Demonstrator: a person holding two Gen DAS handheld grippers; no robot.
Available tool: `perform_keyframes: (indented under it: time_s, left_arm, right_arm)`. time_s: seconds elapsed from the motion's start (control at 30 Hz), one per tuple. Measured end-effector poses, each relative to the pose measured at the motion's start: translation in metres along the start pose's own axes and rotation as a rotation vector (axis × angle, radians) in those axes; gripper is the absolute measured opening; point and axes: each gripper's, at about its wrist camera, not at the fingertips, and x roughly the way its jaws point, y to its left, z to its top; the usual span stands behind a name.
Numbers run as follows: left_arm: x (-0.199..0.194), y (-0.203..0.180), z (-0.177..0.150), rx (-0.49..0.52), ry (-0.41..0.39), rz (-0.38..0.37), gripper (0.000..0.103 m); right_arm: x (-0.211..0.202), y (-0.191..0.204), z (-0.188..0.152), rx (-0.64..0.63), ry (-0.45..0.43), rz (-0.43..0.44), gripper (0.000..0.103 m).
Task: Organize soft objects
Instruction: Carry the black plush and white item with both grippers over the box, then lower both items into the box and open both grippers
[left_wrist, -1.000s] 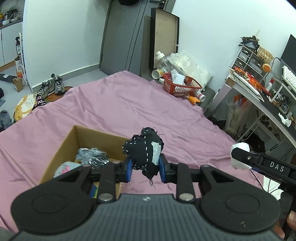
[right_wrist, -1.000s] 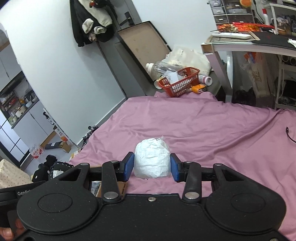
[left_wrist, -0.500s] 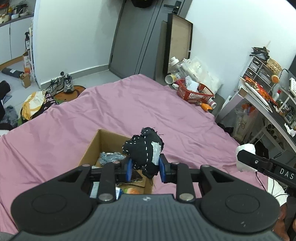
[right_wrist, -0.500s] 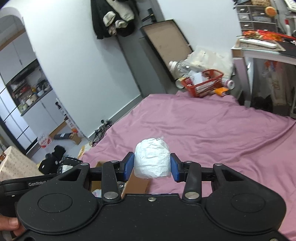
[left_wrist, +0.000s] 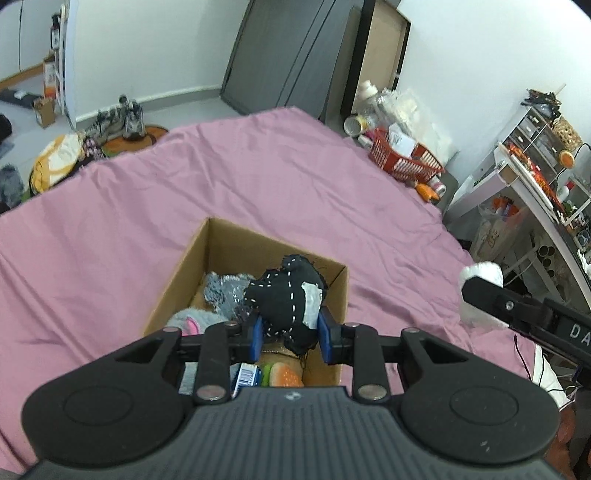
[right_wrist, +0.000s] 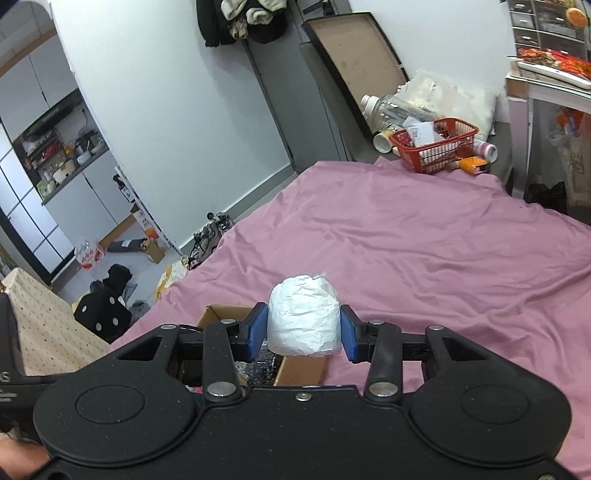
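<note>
Black plush (left_wrist: 286, 299) over cardboard box (left_wrist: 184, 273)

Left wrist view: looks steeply down along its fingers, close above the open cardboard box (left_wrist: 334, 291).
Right wrist view: shallower tilt, facing across the pink bedspread (right_wrist: 424, 251).
Shared: box, bedspread, red basket (left_wrist: 406, 162), leaning board (right_wrist: 354, 55).

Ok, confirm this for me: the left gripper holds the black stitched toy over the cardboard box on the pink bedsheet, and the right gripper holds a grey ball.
One thing is wrong: the bundle in the right gripper is white, not grey, as the right wrist view shows. The rest stands: the left gripper holds the black stitched toy over the cardboard box on the pink bedsheet.
</note>
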Motion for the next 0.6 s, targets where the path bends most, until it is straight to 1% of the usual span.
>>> perform_keyframes:
  time_s: [0.1, 0.13, 0.2, 0.27, 0.3, 0.33, 0.43, 0.6]
  left_arm:
    - [0.012, 0.001, 0.002, 0.010, 0.030, -0.006, 0.032]
    - [0.016, 0.001, 0.003, 0.015, 0.043, -0.006, 0.036]
    - [0.022, 0.003, 0.005, 0.016, 0.069, -0.005, 0.040]
    - [0.024, 0.006, 0.007, 0.018, 0.076, -0.008, 0.045]
    - [0.024, 0.008, 0.007, 0.022, 0.072, -0.004, 0.051]
    - [0.022, 0.010, 0.008, 0.024, 0.064, 0.003, 0.053]
    - [0.019, 0.020, 0.010, 0.020, 0.048, 0.018, 0.055]
    - [0.018, 0.035, 0.019, -0.003, 0.051, 0.032, 0.055]
  right_arm:
    - [0.007, 0.007, 0.000, -0.005, 0.009, -0.004, 0.041]
    - [0.010, 0.008, 0.000, -0.005, 0.010, -0.005, 0.041]
    - [0.015, 0.010, 0.002, 0.001, 0.012, -0.007, 0.041]
    - [0.020, 0.012, 0.002, 0.000, 0.013, -0.005, 0.041]
    - [0.024, 0.013, 0.003, -0.001, 0.014, -0.006, 0.041]
    - [0.026, 0.013, 0.003, 0.000, 0.019, -0.005, 0.041]
    - [0.035, 0.014, 0.003, 0.006, 0.030, -0.011, 0.041]
    - [0.043, 0.017, 0.002, 0.016, 0.038, -0.012, 0.041]
